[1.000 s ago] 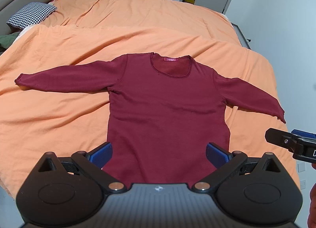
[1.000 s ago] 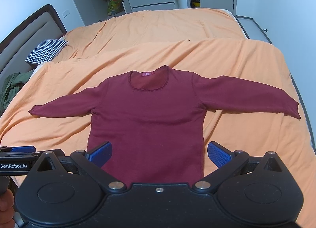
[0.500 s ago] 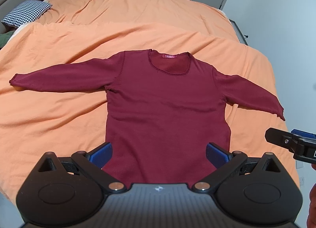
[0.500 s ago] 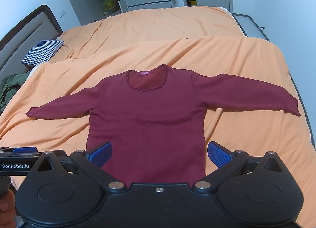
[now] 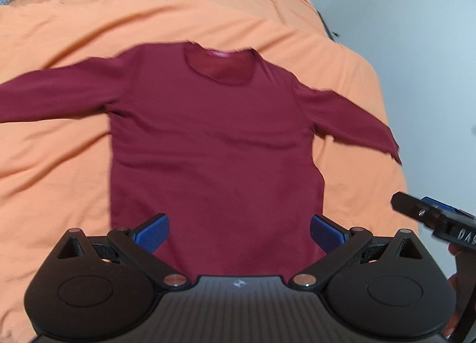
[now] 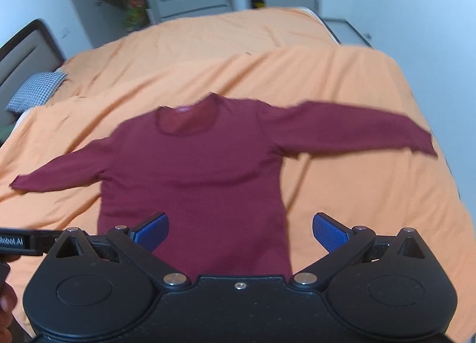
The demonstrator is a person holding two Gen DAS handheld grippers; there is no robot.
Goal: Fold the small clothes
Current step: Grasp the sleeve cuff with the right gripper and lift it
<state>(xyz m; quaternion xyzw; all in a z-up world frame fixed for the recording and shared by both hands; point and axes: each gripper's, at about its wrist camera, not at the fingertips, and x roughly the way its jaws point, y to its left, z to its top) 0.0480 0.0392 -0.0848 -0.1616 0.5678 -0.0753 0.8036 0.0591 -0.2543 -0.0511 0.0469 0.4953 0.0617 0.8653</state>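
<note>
Shirt [image 5: 214, 140] cuffs: both visible only from right wrist.

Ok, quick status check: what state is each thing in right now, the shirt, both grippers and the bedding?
Shirt: spread flat, front up, both sleeves out, unfolded.
Left gripper: jaws wide open, holding nothing, above the shirt's hem.
Right gripper: jaws wide open, holding nothing, above the hem.
Bedspread: laid over the bed, wrinkled.
Pillow: lying by the headboard.

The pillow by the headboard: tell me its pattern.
The pillow has a small black-and-white check, seen best in the right wrist view.
</note>
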